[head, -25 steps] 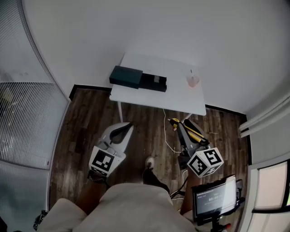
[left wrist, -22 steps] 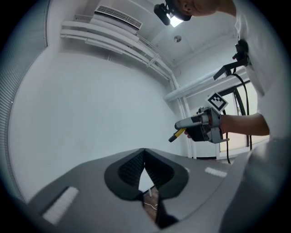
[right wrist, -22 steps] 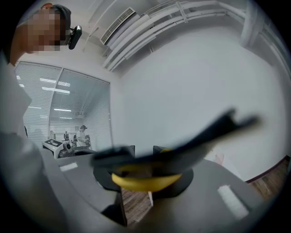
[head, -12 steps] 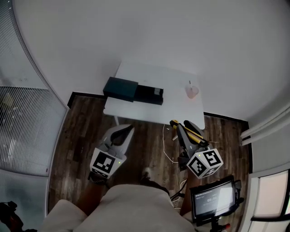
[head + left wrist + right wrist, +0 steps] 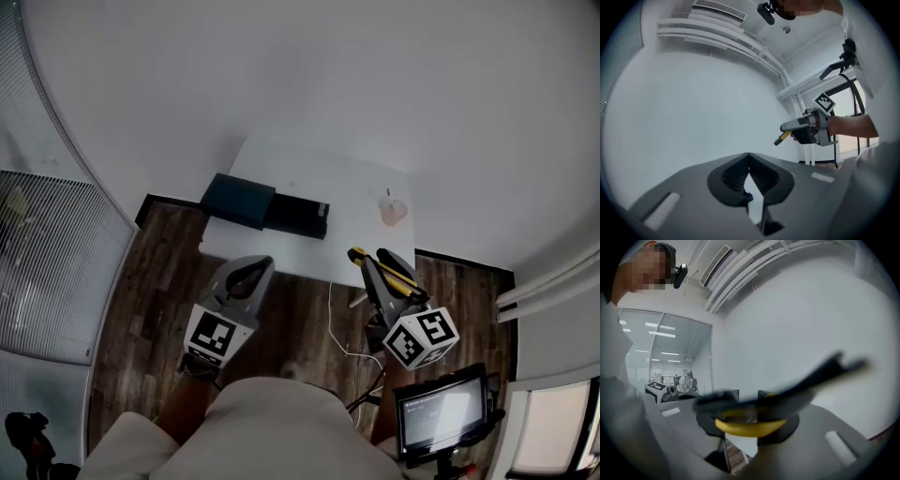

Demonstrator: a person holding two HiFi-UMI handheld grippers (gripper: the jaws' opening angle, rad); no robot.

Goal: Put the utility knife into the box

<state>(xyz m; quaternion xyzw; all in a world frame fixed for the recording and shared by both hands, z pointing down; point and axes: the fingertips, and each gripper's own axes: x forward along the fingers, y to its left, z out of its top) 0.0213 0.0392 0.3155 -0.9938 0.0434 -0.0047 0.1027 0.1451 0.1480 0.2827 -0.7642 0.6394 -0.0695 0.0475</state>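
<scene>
Holding, nearest us and short of the table [image 5: 352, 202]: utility knife [image 5: 359, 255], clamped in our right gripper [image 5: 380, 272]; our left gripper [image 5: 255, 267], jaws together, empty. On the table: dark box [image 5: 262, 208], left end; pink cup [image 5: 395, 212], right end.

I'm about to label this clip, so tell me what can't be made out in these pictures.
- Box, head view: too small and dark to tell what lies inside.
- Knife, right gripper view: blurred, close to the lens; whether the blade is out cannot be told.
- Cup, head view: too small to see its contents.
- Table: in neither gripper view; both face the wall.
</scene>
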